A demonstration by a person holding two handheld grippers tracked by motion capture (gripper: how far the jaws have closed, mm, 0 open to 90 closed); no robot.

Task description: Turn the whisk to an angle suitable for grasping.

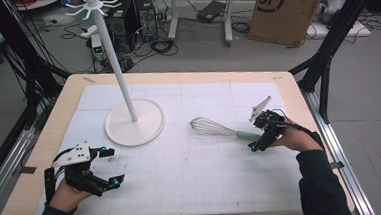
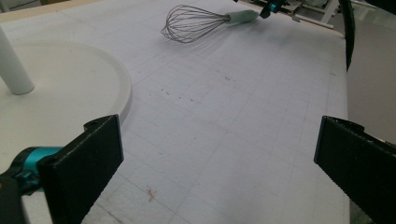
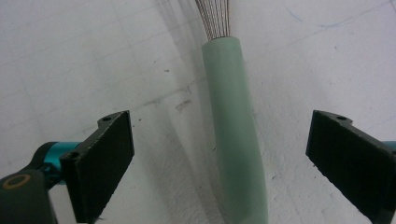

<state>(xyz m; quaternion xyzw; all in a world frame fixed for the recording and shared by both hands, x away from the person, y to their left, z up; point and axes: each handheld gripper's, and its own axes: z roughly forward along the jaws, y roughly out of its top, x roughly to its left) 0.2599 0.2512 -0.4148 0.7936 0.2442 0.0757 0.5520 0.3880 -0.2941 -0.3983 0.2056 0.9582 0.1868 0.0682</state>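
Observation:
A wire whisk (image 1: 215, 127) with a pale green handle (image 3: 233, 135) lies flat on the white mat, right of centre. My right gripper (image 1: 262, 134) is open at the handle's end, its jaws set wide on either side of the handle with nothing touching it. In the left gripper view the whisk (image 2: 196, 22) lies far off at the top. My left gripper (image 1: 107, 166) stands open near the table's front left corner, with only bare mat between its jaws. A white stand (image 1: 128, 99) with a round base and a hooked top rises just behind it.
The stand's round base (image 2: 65, 88) lies close to the left gripper's left jaw. The white gridded mat (image 1: 192, 162) covers most of the wooden table. Behind the table are cables, a computer case and a cardboard box (image 1: 285, 6) on the floor.

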